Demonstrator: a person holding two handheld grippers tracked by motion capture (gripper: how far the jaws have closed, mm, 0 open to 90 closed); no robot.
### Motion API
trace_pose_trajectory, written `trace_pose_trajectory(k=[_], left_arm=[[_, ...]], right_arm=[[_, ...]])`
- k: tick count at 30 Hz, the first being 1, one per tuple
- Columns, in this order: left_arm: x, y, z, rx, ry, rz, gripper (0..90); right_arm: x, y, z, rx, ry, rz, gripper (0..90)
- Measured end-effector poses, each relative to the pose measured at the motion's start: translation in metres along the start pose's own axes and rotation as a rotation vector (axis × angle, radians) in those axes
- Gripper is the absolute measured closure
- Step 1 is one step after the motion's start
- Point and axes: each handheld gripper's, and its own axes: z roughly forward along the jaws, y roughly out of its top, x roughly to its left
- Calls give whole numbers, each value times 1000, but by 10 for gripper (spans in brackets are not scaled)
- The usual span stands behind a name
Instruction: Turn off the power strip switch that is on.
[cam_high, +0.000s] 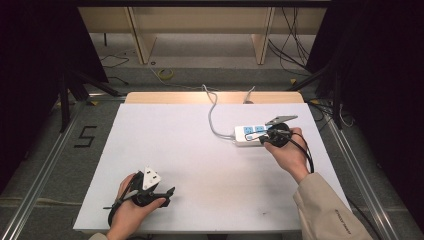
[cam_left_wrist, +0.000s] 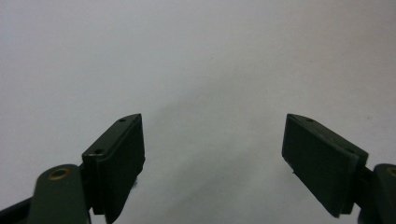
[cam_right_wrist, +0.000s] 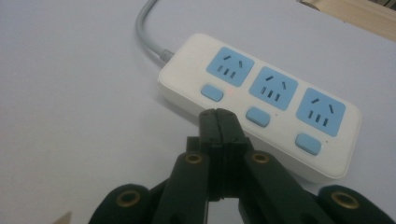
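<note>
On white table (cam_high: 200, 165), far right: power strip (cam_high: 251, 134), white with three blue sockets and three blue buttons (cam_right_wrist: 258, 116), grey cord (cam_high: 212, 115) trailing toward far edge. Right gripper (cam_high: 272, 135) at strip's near side, jaws pressed together with nothing between — tip poised just beside the buttons, between first and second in the right gripper view. Left gripper (cam_high: 167, 196) parked near front-left corner, well apart, jaws spread wide over bare table. Likely step: pressing a switch with closed tip. Best done by centring tip on one button, pushing straight down, not sideways — light strip could slide. Worth steadying the strip with the idle gripper.
</note>
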Motion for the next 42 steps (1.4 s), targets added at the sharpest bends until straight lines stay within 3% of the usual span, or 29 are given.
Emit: trace_pose_trajectory(k=[42], left_arm=[[0, 0, 0, -2, 2, 3, 208]], right_arm=[[-8, 22, 31, 53, -16, 10, 900]])
